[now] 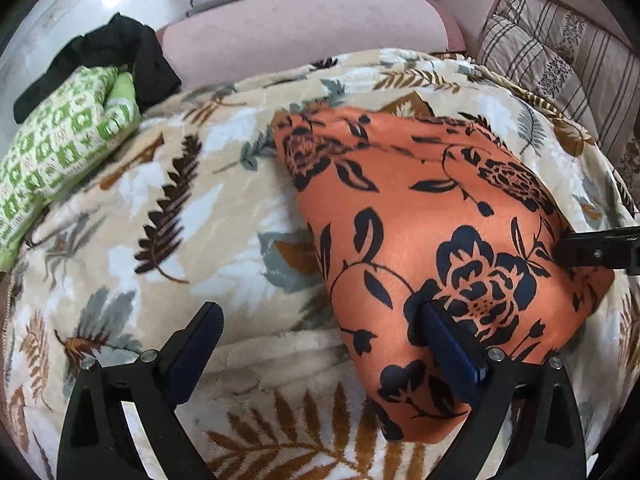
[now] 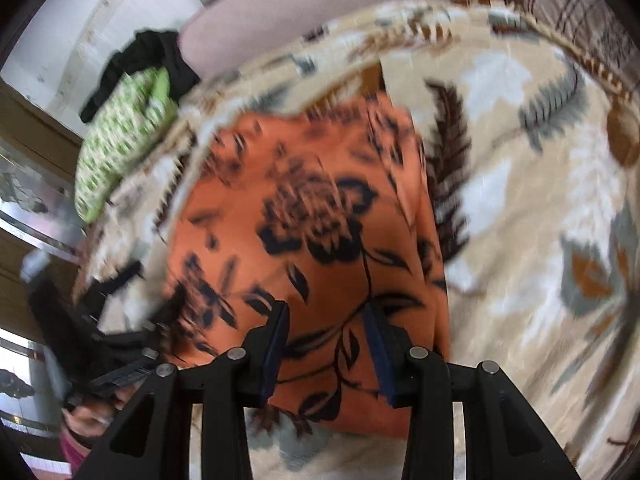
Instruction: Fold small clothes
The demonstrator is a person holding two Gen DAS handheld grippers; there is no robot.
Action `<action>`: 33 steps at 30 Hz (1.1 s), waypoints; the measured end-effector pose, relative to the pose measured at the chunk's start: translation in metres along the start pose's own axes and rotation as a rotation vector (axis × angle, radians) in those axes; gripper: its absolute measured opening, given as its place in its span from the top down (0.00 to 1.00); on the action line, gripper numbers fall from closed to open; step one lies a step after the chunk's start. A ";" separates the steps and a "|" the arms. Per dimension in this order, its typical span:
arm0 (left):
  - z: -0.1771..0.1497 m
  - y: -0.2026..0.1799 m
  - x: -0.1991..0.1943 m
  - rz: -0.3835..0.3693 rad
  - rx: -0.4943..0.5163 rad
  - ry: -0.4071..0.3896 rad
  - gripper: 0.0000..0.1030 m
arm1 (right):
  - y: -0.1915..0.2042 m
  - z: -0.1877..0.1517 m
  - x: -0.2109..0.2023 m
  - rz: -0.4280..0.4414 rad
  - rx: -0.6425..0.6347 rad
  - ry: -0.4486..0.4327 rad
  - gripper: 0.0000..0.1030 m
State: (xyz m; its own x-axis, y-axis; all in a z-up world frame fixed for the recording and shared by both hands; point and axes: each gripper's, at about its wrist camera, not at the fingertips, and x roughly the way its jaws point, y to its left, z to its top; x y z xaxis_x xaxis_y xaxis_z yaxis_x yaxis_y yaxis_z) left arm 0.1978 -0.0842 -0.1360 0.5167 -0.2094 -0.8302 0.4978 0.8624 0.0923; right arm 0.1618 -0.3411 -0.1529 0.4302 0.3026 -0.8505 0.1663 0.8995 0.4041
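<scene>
An orange garment with dark floral print (image 1: 424,216) lies folded on a leaf-patterned blanket (image 1: 192,208). My left gripper (image 1: 320,316) is open wide, its right finger (image 1: 452,344) resting on the garment's near left part and its left finger (image 1: 196,340) over the blanket. In the right wrist view, blurred by motion, my right gripper (image 2: 326,320) is open above the garment's near edge (image 2: 312,240) with nothing between the fingers. The right gripper's tip (image 1: 592,252) shows at the garment's right edge in the left wrist view.
A green-and-white patterned cloth (image 1: 68,140) and a black garment (image 1: 116,52) lie piled at the blanket's far left. A pink sofa cushion (image 1: 304,36) is behind, and a striped quilted pillow (image 1: 560,64) at the far right.
</scene>
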 end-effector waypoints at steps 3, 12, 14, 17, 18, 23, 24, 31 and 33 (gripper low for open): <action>-0.003 0.004 0.005 -0.020 -0.013 0.013 0.03 | -0.003 -0.008 0.008 -0.010 -0.035 -0.040 0.59; -0.004 0.005 0.009 -0.041 -0.015 0.024 0.03 | 0.001 -0.013 0.011 -0.048 -0.072 -0.089 0.59; -0.001 0.013 0.008 -0.086 -0.052 0.033 0.03 | 0.001 -0.014 0.008 -0.046 -0.064 -0.086 0.59; 0.003 0.023 -0.002 -0.117 -0.102 0.021 0.03 | 0.003 -0.012 -0.005 -0.045 -0.049 -0.073 0.59; 0.004 0.025 -0.007 -0.108 -0.108 -0.006 0.03 | 0.005 -0.012 -0.012 -0.038 -0.047 -0.080 0.59; 0.008 0.026 -0.019 -0.121 -0.146 -0.097 0.03 | 0.013 -0.023 -0.031 -0.006 -0.060 -0.087 0.59; 0.010 0.026 -0.018 -0.128 -0.157 -0.099 0.03 | 0.014 -0.026 -0.032 -0.006 -0.062 -0.088 0.59; 0.005 0.018 0.012 -0.161 -0.148 0.048 0.03 | 0.014 -0.037 -0.016 -0.001 -0.042 -0.052 0.59; 0.003 0.021 0.016 -0.185 -0.167 0.065 0.03 | 0.012 -0.038 -0.007 -0.009 -0.034 -0.032 0.59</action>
State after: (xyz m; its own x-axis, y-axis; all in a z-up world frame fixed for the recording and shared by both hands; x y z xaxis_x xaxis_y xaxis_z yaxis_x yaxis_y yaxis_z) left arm 0.2182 -0.0711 -0.1454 0.3790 -0.3454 -0.8585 0.4553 0.8773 -0.1520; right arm 0.1273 -0.3206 -0.1550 0.4574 0.2844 -0.8426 0.1404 0.9125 0.3842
